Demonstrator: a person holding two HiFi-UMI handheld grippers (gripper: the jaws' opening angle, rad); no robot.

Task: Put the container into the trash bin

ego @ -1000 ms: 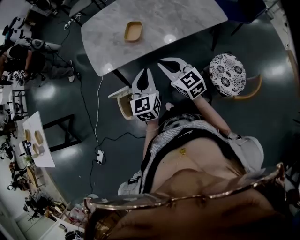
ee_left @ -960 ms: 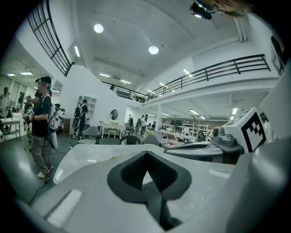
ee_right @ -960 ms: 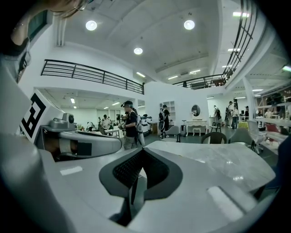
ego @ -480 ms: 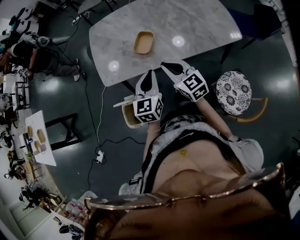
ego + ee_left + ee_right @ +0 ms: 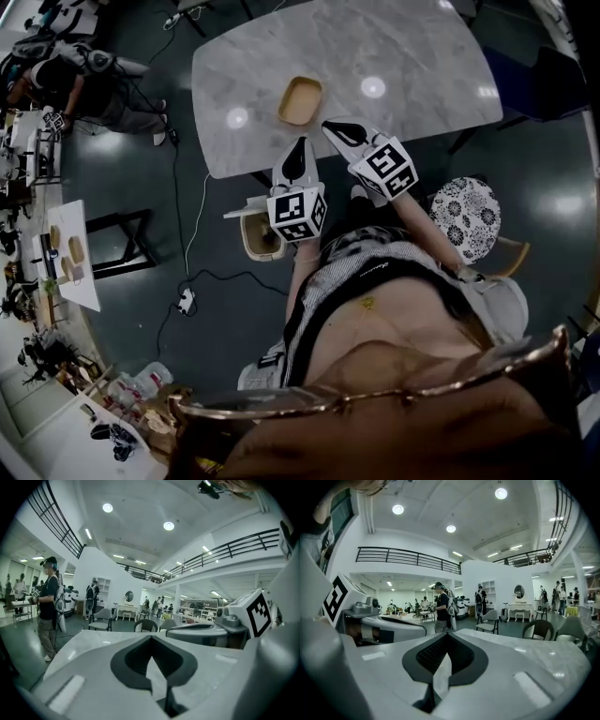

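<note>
A shallow tan container (image 5: 300, 100) lies on the grey marble table (image 5: 412, 56), near its front edge. My left gripper (image 5: 301, 142) is shut and empty, its tip at the table's front edge just below the container. To its right, my right gripper (image 5: 330, 125) is also shut and empty, with its tip over the table beside the container. The tan trash bin (image 5: 255, 239) stands on the floor under the table's edge with its white lid (image 5: 244, 209) open, partly hidden by the left marker cube. Neither gripper view shows the container; the left gripper (image 5: 151, 637) and right gripper (image 5: 447, 634) show closed jaws.
A stool with a floral cushion (image 5: 466, 220) stands at my right. A cable and power strip (image 5: 185, 301) lie on the dark floor to the left. A small white table (image 5: 67, 253) and a seated person (image 5: 70, 70) are at the far left. A dark chair (image 5: 553, 80) is at the right.
The table and container have come nearer in the head view. Both grippers, earlier short of the table, now reach its front edge. The stool has slid toward the right.
</note>
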